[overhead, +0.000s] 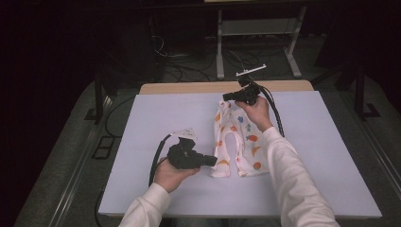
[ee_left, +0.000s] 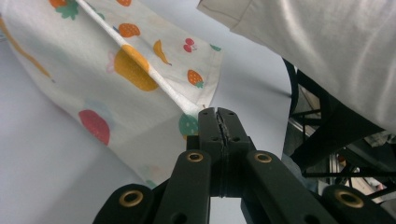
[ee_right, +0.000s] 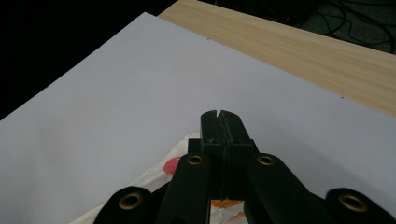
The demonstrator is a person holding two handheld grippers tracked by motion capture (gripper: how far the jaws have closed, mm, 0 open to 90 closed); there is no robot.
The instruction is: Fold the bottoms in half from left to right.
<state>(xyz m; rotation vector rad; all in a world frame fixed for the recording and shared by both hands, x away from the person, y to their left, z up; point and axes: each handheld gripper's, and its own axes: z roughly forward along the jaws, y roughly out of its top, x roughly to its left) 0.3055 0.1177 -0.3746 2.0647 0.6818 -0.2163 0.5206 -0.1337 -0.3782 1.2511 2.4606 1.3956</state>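
Small fruit-print garment lies on the white sheet covering the table, just right of centre, running from 12 toward 6 o'clock in the high view. It looks like baby clothing, cream with orange, red and blue fruit shapes.

Left gripper: held in the left hand at about 7 o'clock of the sheet, pointing toward 3 o'clock at the garment's near-left corner. In the left gripper view its jaws are pressed together, tips right at a white-trimmed cloth edge. Cloth appears pinched between them, with the fabric rising off the sheet from that spot. White sleeve of the other arm crosses at 1–2 o'clock.

Right gripper: held in the right hand at the garment's far end, about 12 o'clock, pointing toward 9. In the right gripper view its jaws are closed tight with no gap at the tips; fruit-print cloth sits under and behind them. Cannot tell if it is actually pinched. Bare wood table edge runs across at 1 o'clock beyond the sheet.

Cables trail from both grippers.
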